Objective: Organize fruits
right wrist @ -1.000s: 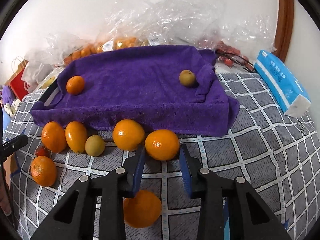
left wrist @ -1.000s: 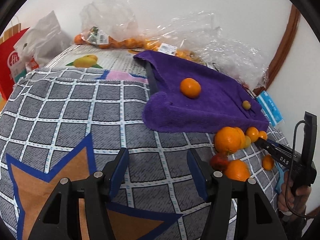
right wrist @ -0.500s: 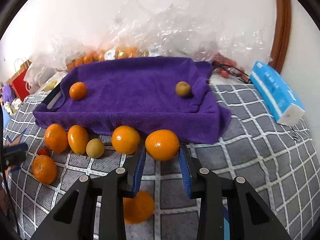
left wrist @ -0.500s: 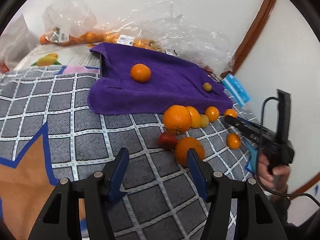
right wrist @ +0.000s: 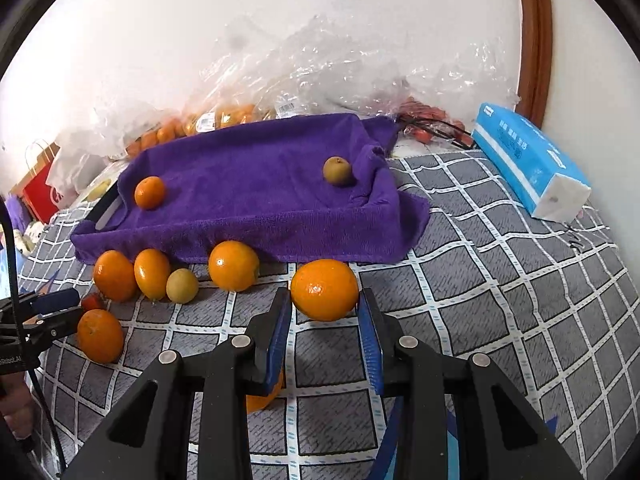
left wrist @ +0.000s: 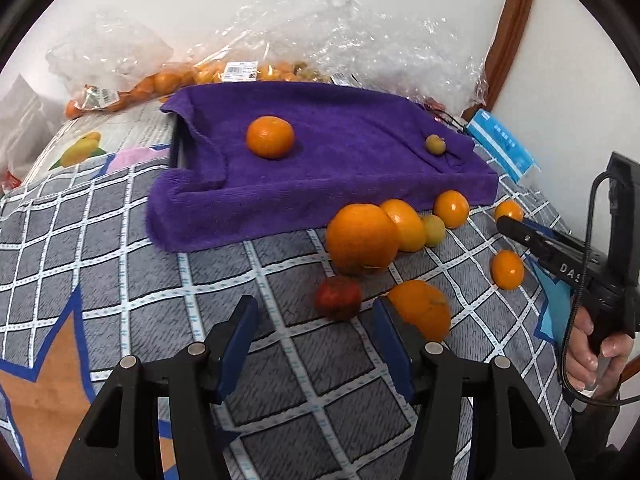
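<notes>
A tray draped with a purple towel (right wrist: 256,200) holds one mandarin (right wrist: 149,192) and one small greenish fruit (right wrist: 337,169). Several oranges lie on the checked cloth in front of it. My right gripper (right wrist: 325,312) is shut on an orange (right wrist: 324,290), lifted above the cloth. Another orange (right wrist: 262,398) lies under its fingers. My left gripper (left wrist: 316,320) is open, just short of a small red fruit (left wrist: 338,297) and an orange (left wrist: 424,308). A big orange (left wrist: 362,237) sits behind them. The right gripper also shows in the left wrist view (left wrist: 512,226).
Clear plastic bags of mandarins (left wrist: 168,80) lie behind the tray against the wall. A blue tissue pack (right wrist: 528,164) lies at the right. A red paper bag (right wrist: 42,184) stands at the far left. A wooden frame (right wrist: 534,40) runs up the wall.
The left gripper has swung right and closer to the loose fruit. The right gripper has lifted the orange it holds off the cloth, toward the tray.
</notes>
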`<state>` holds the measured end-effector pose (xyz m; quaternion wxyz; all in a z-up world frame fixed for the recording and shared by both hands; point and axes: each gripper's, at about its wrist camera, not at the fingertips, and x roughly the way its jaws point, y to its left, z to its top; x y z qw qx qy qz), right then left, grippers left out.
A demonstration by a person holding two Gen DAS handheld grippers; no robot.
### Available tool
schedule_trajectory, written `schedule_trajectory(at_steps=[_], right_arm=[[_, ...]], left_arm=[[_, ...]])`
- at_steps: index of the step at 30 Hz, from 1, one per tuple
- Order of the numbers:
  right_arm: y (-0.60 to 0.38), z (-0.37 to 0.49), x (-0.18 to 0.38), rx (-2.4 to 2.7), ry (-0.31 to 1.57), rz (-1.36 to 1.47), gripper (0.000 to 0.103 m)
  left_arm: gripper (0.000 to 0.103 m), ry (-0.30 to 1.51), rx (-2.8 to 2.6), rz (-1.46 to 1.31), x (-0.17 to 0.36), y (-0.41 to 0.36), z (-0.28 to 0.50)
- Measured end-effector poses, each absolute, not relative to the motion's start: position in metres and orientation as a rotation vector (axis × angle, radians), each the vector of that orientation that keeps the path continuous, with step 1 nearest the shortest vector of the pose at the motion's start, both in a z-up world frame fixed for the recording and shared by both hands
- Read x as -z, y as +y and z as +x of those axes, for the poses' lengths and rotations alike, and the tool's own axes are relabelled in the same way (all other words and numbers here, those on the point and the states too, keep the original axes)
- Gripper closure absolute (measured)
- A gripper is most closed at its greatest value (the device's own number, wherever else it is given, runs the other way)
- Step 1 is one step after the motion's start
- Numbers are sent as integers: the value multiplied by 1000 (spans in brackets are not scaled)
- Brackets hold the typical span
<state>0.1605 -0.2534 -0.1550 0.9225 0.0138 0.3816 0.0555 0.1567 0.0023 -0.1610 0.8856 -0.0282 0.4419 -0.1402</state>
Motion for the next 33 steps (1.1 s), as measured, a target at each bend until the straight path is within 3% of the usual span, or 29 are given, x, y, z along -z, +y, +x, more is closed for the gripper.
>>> schedule_trajectory(at_steps=[6, 12, 22, 33], right_arm=[[-257, 161, 157, -103, 791, 40, 69], [-253, 162, 160, -117, 802, 28, 69], [-253, 158, 154, -150, 765, 40, 69], [-256, 151, 147, -176, 712, 74, 69]], left_arm=[[49, 896, 268, -17, 162, -11, 158], [79, 894, 299, -52, 163, -9, 160], [79, 825, 335, -265, 160, 22, 155], [79, 750, 289, -272, 152, 31, 143]])
